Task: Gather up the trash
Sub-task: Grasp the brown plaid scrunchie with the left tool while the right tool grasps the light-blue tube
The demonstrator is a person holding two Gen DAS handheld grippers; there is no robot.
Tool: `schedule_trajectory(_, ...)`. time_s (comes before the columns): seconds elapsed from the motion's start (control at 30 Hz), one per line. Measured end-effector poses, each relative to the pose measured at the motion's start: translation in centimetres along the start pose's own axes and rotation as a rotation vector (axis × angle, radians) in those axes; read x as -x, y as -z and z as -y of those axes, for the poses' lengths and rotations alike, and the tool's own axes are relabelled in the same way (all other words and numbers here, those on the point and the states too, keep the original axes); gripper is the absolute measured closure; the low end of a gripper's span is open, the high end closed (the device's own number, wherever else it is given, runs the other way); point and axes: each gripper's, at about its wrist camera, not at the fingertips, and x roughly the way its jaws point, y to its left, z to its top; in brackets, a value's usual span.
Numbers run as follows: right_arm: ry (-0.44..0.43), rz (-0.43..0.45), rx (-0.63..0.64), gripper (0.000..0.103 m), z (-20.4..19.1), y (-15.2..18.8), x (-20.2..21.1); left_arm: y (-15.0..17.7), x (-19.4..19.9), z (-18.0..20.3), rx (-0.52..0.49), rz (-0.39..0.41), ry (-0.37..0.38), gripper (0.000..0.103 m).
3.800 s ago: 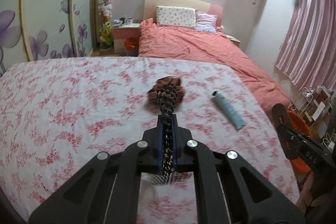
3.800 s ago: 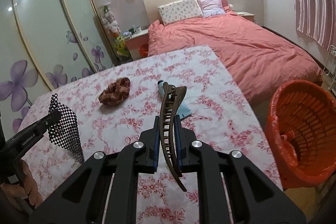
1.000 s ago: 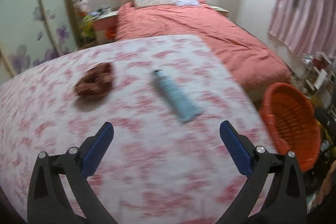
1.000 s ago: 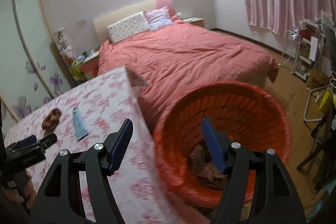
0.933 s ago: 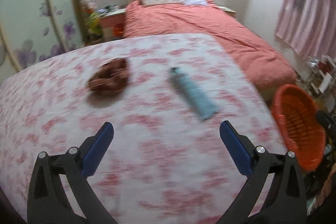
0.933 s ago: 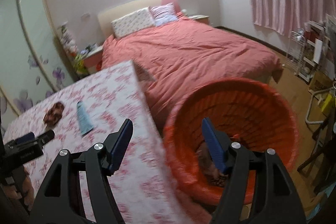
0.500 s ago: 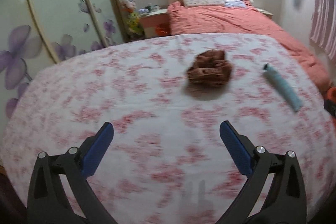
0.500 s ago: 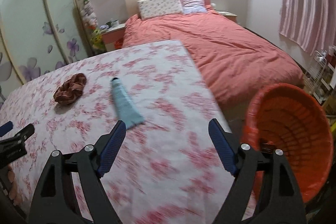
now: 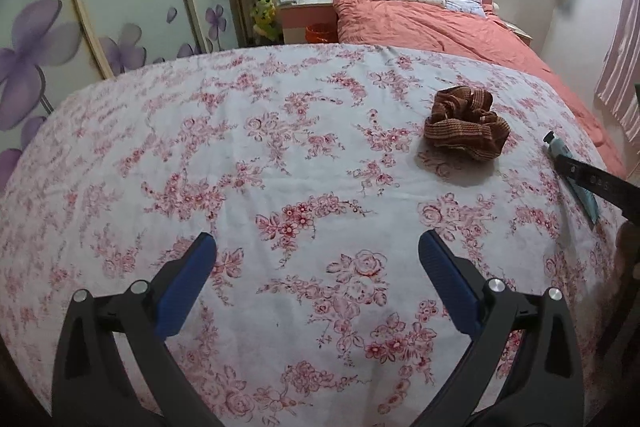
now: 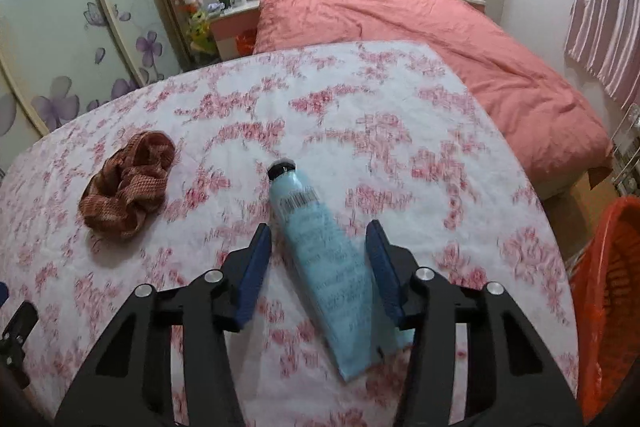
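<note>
A light blue tube [image 10: 330,259] with a black cap lies on the floral-cloth table [image 10: 400,115]. My right gripper [image 10: 318,247] is open, its two blue fingers straddling the tube's middle, low over the cloth. A brown striped scrunchie [image 10: 128,181] lies left of the tube; it also shows in the left wrist view [image 9: 466,129]. My left gripper [image 9: 316,267] is open and empty over bare cloth, with the scrunchie ahead to its right. The tube [image 9: 570,173] shows at that view's right edge, partly behind the right gripper's finger.
An orange basket [image 10: 612,307] stands on the floor off the table's right edge. A bed with a coral duvet [image 10: 420,27] lies beyond the table. A floral sliding wardrobe [image 9: 100,7] and a nightstand [image 9: 308,15] are at the back left.
Both grippers dropped their items and opened. The right gripper swung from the orange basket back over the table and now straddles the blue tube. The left gripper moved left over bare cloth.
</note>
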Motion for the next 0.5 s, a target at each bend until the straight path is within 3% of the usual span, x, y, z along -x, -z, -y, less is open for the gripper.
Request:
schedule_trajectory(0.07, 0.005, 0.0, 0.008, 0.071, -0.2, 0.0, 0.0, -0.1, -0.3, 0.1, 0.005, -0.006, 0.015, 0.004)
schedule_trajectory(0.13, -0.003, 0.001, 0.0, 0.073, -0.1, 0.1, 0.2, -0.1, -0.5, 0.5, 0.005, -0.009, 0.03, 0.004)
schedule_trajectory(0.37, -0.028, -0.041, -0.053, 0.073, 1.8, 2.4, 2.5, -1.2, -0.3, 3.4, -0.016, 0.027, 0.089, 0.004)
schedule_trajectory(0.5, -0.028, -0.028, -0.056, 0.073, 2.8, 4.5, 4.1, -2.9, -1.0, 6.2, -0.056, 0.062, 0.082, 0.004)
